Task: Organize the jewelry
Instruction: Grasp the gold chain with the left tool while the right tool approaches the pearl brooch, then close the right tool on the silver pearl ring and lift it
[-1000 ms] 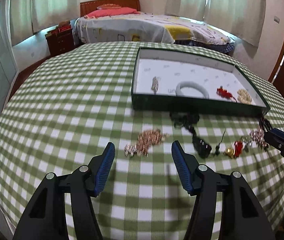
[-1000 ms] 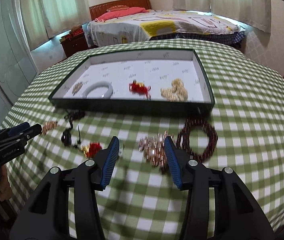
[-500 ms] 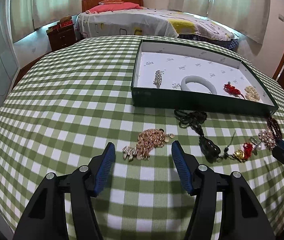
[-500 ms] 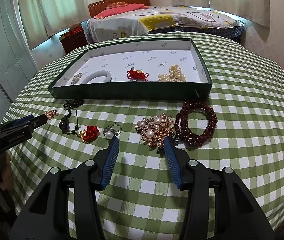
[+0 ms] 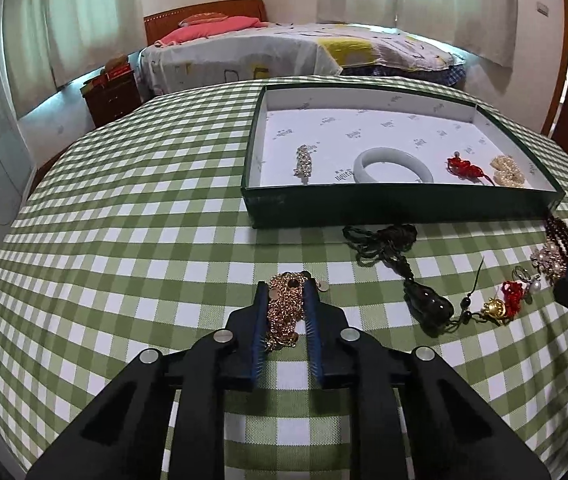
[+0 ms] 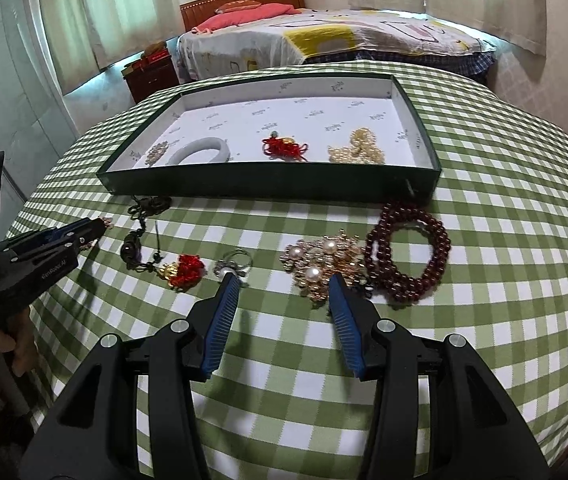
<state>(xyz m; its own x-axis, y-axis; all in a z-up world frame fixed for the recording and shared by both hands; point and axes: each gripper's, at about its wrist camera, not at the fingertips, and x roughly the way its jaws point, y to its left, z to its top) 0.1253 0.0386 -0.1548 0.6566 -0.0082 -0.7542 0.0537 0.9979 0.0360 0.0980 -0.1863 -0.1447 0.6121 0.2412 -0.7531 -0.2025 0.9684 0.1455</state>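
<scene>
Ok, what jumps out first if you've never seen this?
The left gripper, its jaws just closed on a gold chain piece on the checked tablecloth. Behind it, a green tray holds a pale bangle; the right gripper hovers open.

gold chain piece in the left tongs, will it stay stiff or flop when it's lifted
Probably floppy: the gold chain piece is a heap of loose links, so the ends outside the left tongs would likely dangle. It may snag or slip, since only the bunched middle is pinched. It looks light for its size.
</scene>
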